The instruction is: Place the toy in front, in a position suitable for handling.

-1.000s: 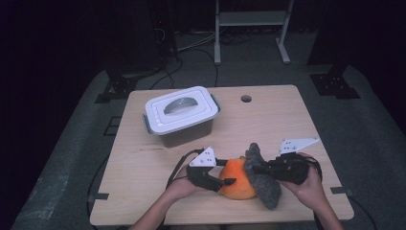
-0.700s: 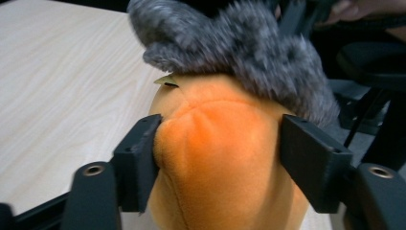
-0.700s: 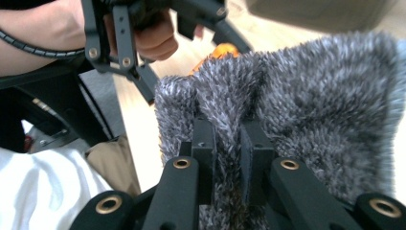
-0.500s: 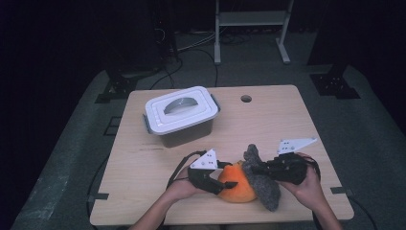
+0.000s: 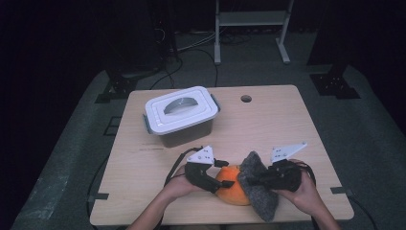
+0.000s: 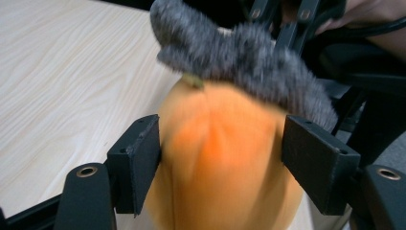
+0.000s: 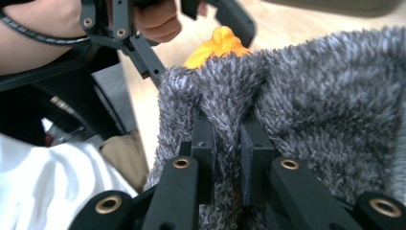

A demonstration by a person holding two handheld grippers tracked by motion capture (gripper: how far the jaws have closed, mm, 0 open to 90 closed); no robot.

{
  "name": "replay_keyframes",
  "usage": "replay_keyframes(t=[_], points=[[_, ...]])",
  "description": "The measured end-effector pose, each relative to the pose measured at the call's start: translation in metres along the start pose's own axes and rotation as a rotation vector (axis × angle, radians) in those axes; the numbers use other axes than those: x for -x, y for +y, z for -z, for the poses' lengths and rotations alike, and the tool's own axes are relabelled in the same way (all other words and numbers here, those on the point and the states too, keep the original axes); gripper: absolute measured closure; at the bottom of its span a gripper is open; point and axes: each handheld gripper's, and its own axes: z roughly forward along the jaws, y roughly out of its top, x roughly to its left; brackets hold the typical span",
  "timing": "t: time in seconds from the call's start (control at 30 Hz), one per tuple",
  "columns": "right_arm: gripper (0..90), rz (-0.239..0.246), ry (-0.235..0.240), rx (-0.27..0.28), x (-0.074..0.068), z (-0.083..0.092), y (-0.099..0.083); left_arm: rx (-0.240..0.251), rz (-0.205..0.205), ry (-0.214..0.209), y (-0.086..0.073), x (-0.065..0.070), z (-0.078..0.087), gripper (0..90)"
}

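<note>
A: Where is the orange soft ball (image 5: 233,184) now?

B: It is at the near edge of the table (image 5: 287,124), between both hands. The left gripper (image 5: 221,176) has its jaws around the ball; they have just been opening a little, and the far pad seems to stand off it, though the picture is blurred. The right gripper (image 5: 256,182), just beside the ball, is clamped on the grey fluffy cloth (image 5: 258,189).

A: How to do the wiping well?

B: Hold the ball steady and drag the cloth over its top slowly. Beyond the ball stands the lidded white box (image 5: 181,113).
</note>
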Motion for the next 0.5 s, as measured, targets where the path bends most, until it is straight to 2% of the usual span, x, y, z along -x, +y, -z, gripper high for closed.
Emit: replay_keyframes(t=[0.07, 0.2, 0.4, 0.5], points=[[78.3, 0.023, -0.026, -0.001, -0.004, 0.003, 0.005, -0.009, -0.025, 0.018, -0.001, 0.002, -0.001, 35.3], [78.2, 0.019, -0.068, 0.059, -0.001, 0.011, 0.009, -0.011, -0.061, 0.001, -0.002, 0.003, -0.002, 38.3], [78.2, -0.021, -0.039, 0.036, 0.014, 0.011, -0.001, -0.024, -0.078, -0.005, -0.004, 0.002, -0.001, 38.9], [78.0, -0.043, -0.058, 0.028, 0.02, 0.017, -0.007, -0.023, -0.08, -0.008, -0.004, 0.002, 0.0, 38.8]])
